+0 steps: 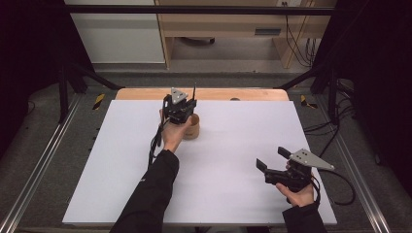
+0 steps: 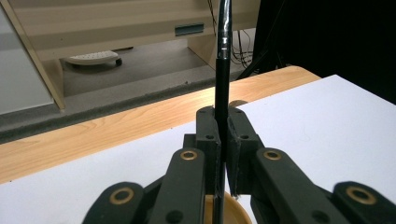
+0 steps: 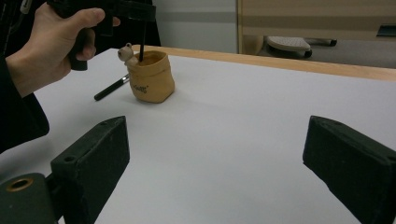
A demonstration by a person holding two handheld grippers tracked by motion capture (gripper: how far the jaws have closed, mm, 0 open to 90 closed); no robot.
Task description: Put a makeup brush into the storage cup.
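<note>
Nearest the high camera, the right gripper rests near the tabletop's front right corner, held in the right hand. Its jaws stand wide apart with nothing between them; in the right gripper view only bare white surface lies between the two black pads.

Farther back, toward the middle of the far edge, the left hand holds the left gripper over a small tan pot. Its jaws are clamped together on a thin black pen, which stands upright between the pads in the left gripper view and rises well above them. From the right gripper view the pen's lower end dips into the pot's open mouth; whether it touches the bottom cannot be told. The pot is shaped like a little sack, with a small figure on its rim and some lettering on its side, and it stands upright on the white surface.

A second pen lies flat on the tabletop just beside the pot, on the side toward the left hand, its near end dark and its far end reaching the pot's base.
</note>
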